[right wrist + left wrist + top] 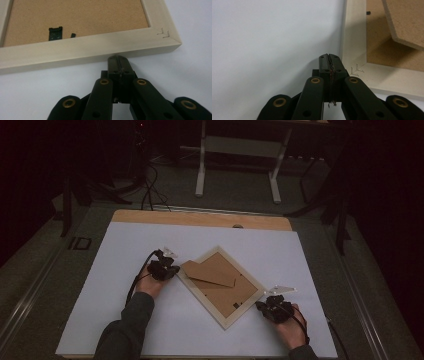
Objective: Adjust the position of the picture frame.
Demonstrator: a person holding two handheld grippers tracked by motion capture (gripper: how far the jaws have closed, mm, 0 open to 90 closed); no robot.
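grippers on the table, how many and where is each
2. The left gripper, jaws shut, sits at the picture frame's upper-left edge. The right gripper, also shut, sits at its lower-right edge. Both rest over the white table.

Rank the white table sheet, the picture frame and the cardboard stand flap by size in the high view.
1. White table sheet, largest by far.
2. Picture frame, lying face down on the sheet.
3. Cardboard stand flap, smallest, on the frame's back.

Count: one frame (pixel 221 287), face down, with one brown stand flap (pixel 210 271) on its back. Two grippers: left (pixel 163 268), right (pixel 274 307). One white sheet (pixel 125 255), one table (pixel 150 216).
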